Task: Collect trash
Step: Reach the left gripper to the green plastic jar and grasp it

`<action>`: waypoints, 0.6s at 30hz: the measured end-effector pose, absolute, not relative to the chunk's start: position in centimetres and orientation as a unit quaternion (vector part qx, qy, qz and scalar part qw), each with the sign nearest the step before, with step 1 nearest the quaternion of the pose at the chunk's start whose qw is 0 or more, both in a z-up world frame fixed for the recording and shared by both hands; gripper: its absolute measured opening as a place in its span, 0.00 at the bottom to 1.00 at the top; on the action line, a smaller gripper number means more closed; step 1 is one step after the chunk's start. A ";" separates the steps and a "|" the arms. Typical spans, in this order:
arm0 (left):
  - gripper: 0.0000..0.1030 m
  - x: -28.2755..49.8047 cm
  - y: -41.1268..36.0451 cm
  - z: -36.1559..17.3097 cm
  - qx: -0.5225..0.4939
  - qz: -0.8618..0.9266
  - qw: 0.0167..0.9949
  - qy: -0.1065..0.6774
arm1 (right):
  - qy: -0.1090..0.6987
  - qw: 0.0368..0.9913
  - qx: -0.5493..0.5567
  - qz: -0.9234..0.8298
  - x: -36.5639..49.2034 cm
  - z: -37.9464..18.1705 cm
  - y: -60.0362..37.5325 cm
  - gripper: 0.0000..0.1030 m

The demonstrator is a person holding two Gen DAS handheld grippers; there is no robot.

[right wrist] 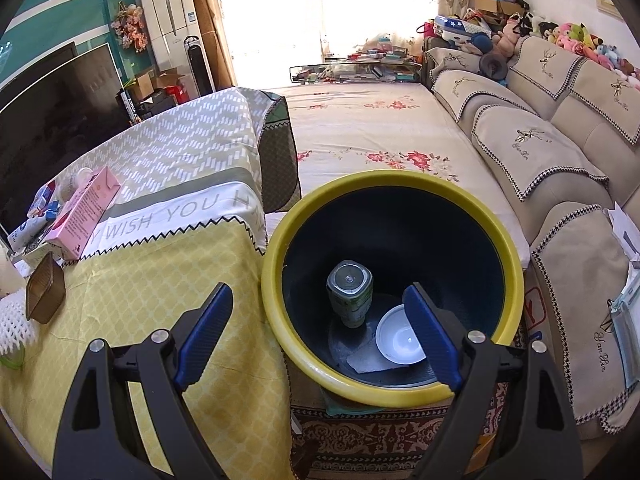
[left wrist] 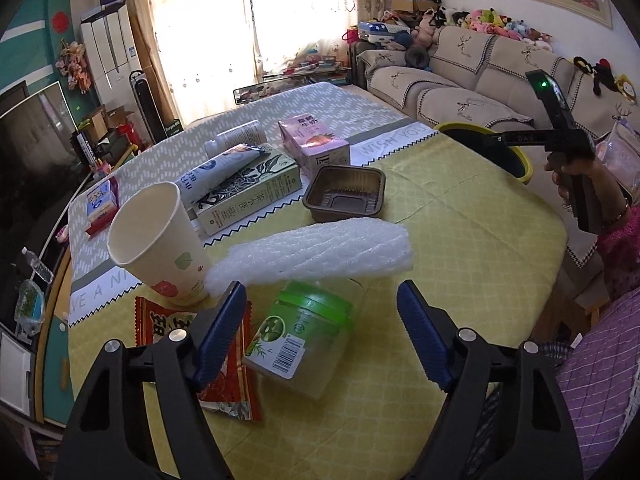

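The left gripper (left wrist: 322,334) was open around the green-lidded jar (left wrist: 302,334), maybe not touching. The right gripper (right wrist: 320,336) hung open, empty, over the yellow bin (right wrist: 394,394).

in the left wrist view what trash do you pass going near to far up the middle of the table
Green-lidded jar → white foam sheet → brown plastic tray → pink carton.
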State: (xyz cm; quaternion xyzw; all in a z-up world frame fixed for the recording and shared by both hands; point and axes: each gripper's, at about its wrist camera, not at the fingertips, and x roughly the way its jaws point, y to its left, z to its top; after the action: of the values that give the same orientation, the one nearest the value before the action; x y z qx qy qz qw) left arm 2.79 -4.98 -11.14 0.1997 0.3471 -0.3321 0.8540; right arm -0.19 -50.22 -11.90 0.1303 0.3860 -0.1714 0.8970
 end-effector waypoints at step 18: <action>0.59 4.0 -6.3 -13.9 0.256 -0.325 0.835 0.363 | 0.402 0.893 0.133 -0.154 0.5 -13.0 -49.8 0.80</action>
State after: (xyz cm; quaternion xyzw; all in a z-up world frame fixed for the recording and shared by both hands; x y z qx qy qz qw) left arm 3.97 -6.32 -13.95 0.2557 0.3625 -0.3251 0.8352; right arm 0.50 -49.84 -13.04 0.1326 0.4015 -0.1535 0.8931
